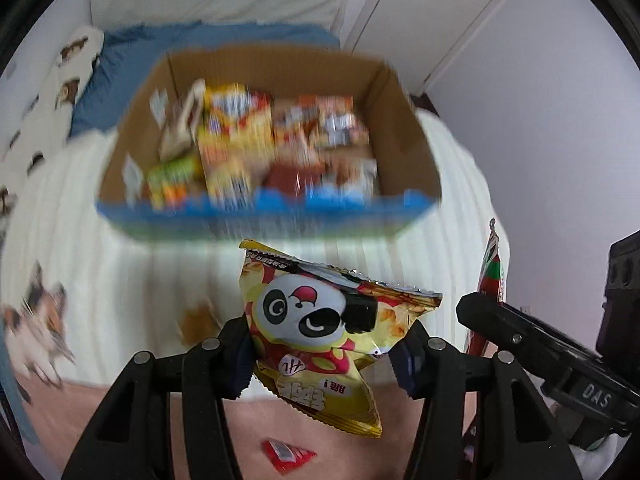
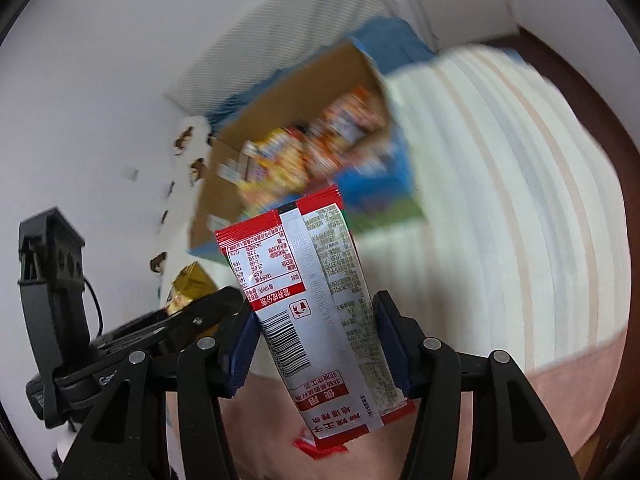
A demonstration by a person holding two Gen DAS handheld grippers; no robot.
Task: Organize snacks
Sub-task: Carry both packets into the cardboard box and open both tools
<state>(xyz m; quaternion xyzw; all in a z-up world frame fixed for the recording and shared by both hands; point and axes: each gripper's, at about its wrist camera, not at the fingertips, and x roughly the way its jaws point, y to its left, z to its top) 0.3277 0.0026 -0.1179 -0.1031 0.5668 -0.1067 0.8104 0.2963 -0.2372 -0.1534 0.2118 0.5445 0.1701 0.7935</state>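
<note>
Both pairs of jaws are closed on a snack packet each, the blue ribbed pads pressing into the foil from either side. The left gripper (image 1: 324,354) holds a crinkly yellow chip bag (image 1: 320,336) by its middle, upside down to the camera; a cartoon panda face with a red cap is printed on it, above blocky red-and-yellow lettering too distorted for me to read. The right gripper (image 2: 316,350) clamps a flat, glossy red and silver sachet (image 2: 308,300), its back facing out: a barcode, a nutrition table and dense small print in Chinese characters, with a serrated top edge.

Ahead of both, an open cardboard box (image 1: 404,120) with a blue printed front sits on a white ribbed blanket (image 1: 120,272). It is packed with bright orange, yellow and green snack packets (image 1: 256,136), all smeared by blur. Nothing stands between the held packets and the box.

A small red packet (image 1: 288,454) lies on the pink sheet (image 1: 160,400) below the left gripper. Beyond the box there is a blue pillow (image 1: 120,64), and white cupboard doors (image 1: 440,12) stand to the right. The right gripper's black body reads "DAS" in the left view.
</note>
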